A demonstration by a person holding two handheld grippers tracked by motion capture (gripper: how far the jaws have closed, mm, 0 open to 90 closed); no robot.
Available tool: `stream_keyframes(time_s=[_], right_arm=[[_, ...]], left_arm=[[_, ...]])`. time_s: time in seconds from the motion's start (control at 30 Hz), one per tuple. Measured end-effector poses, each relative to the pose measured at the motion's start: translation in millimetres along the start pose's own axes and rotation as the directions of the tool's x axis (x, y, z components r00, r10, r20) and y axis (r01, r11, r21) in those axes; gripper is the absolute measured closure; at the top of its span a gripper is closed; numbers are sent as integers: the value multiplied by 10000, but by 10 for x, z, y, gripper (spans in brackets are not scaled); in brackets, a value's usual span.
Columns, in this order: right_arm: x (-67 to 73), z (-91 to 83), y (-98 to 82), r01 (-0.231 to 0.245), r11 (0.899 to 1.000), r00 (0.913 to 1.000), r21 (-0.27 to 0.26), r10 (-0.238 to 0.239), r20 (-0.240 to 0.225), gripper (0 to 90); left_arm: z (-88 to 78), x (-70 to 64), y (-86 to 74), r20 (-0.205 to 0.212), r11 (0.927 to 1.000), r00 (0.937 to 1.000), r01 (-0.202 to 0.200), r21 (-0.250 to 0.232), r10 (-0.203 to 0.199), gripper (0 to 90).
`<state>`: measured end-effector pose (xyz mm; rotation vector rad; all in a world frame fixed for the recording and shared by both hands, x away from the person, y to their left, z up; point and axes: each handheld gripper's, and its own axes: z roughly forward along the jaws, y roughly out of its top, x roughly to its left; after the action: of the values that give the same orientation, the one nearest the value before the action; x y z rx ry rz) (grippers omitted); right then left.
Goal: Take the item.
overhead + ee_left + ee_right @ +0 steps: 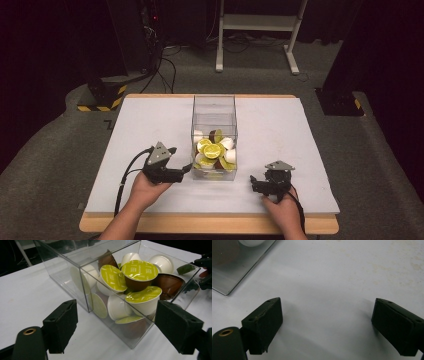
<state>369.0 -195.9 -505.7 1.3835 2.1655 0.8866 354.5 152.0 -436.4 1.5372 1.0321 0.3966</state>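
Both hands are coming in over the desk's [150, 125] near edge. Left tool [188, 170] is sitting with jaws spread wide, just beside the clear box [214, 107], its tips almost touching the wall. Right tool [254, 182] is resting gaping, empty, apart from it. Farther in, coffee capsules [140, 271] are lying piled inside the box at mid-desk.
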Motion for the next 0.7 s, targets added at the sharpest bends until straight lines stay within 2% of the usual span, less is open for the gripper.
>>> stream_keyframes(time_s=[0.23, 0.27, 0.37, 0.7], right_arm=[[0, 0, 0, 2, 10000, 10000, 0, -2, -1, 97], [0, 0, 0, 1, 10000, 10000, 0, -1, -2, 97], [0, 0, 0, 1, 10000, 10000, 1, -1, 0, 97], [-2, 1, 1, -2, 10000, 10000, 14, 2, -4, 97]], left_arm=[[78, -66, 28, 288, 10000, 9996, 35, 60, -37, 193], [94, -77, 32, 316, 9999, 9994, 152, 16, -152, 194], [122, -87, 50, 375, 9999, 9993, 61, 147, -66, 195], [210, -138, 116, 572, 9989, 9973, 454, 133, -460, 196]])
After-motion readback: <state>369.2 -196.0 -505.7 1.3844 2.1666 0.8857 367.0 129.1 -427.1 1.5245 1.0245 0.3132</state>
